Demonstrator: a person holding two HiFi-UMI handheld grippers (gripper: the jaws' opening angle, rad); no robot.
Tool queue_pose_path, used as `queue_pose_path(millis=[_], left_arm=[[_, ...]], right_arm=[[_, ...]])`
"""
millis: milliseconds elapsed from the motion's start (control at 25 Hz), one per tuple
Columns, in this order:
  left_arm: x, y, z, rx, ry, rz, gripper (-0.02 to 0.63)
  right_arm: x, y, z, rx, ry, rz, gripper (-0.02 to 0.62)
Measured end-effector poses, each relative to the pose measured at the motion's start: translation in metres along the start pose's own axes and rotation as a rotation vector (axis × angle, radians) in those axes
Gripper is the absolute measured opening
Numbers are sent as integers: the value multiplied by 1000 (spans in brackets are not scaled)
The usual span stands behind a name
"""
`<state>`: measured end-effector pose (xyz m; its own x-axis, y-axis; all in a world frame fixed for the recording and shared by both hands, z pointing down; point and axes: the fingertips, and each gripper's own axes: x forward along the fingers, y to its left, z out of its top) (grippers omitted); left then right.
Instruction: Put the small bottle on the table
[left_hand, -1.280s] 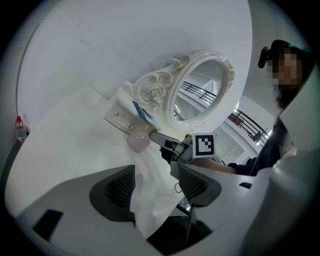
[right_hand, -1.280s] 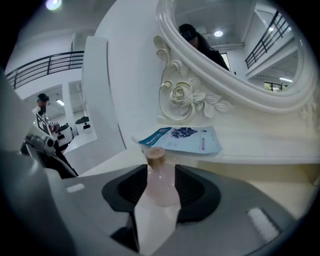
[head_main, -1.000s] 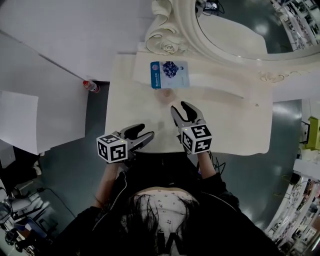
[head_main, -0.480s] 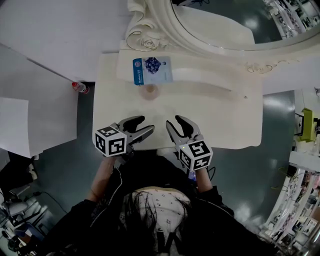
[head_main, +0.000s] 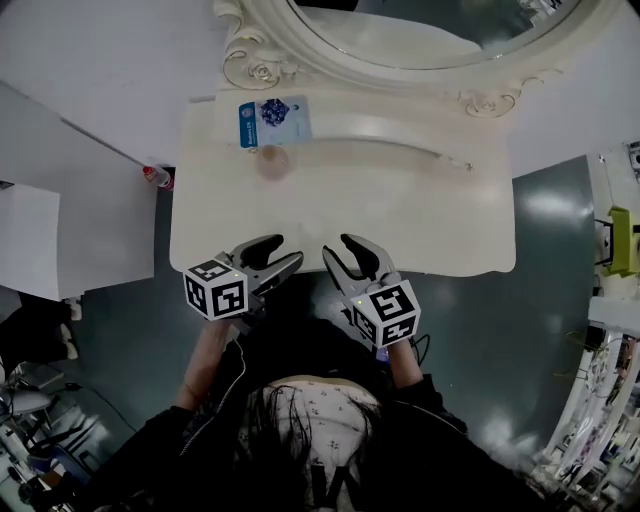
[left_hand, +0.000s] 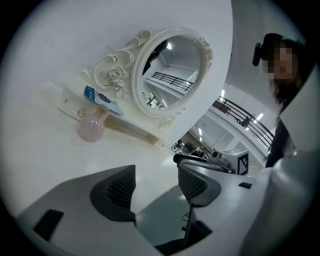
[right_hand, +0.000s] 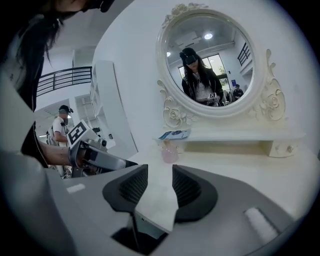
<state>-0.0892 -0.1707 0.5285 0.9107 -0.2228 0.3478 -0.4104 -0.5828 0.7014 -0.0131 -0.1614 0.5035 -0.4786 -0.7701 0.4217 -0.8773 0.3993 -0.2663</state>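
1. The small bottle (head_main: 272, 162), pink and round-bellied, stands upright on the tabletop (head_main: 420, 215). It is at the far left, just in front of the raised ledge (head_main: 390, 130) under the mirror (head_main: 400, 25) and close below a blue packet (head_main: 273, 122) that leans there.
2. The left tongs (head_main: 282, 252) hang at the near edge of the tabletop with jaws apart and nothing between them; the left gripper view shows only tabletop and floor through the gap.
3. The right tongs (head_main: 343, 250) sit beside them at the same edge, jaws likewise apart and empty. The bottle lines up far beyond the gap, well apart from it.
4. Judged from this, the placing looks done: the bottle rests on its own and neither tool touches it. If anything remains, it is only to keep both tongs clear.
5. Open room is generous. The middle and right of the tabletop are bare, and the near edge curves under both tongs.
6. The tight spot is the far left, where bottle, packet and ledge crowd together. The left edge of the tabletop is not far from the bottle.
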Motion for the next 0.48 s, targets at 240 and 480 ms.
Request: queue_pose_path(millis=[240, 480], left_arm=[[-1, -57, -48, 34, -2, -2, 267], [-22, -104, -101, 75, -19, 20, 267]], right_arm=[[-54, 16, -18, -16, -52, 19, 141], [-107, 49, -41, -14, -116, 45, 108]])
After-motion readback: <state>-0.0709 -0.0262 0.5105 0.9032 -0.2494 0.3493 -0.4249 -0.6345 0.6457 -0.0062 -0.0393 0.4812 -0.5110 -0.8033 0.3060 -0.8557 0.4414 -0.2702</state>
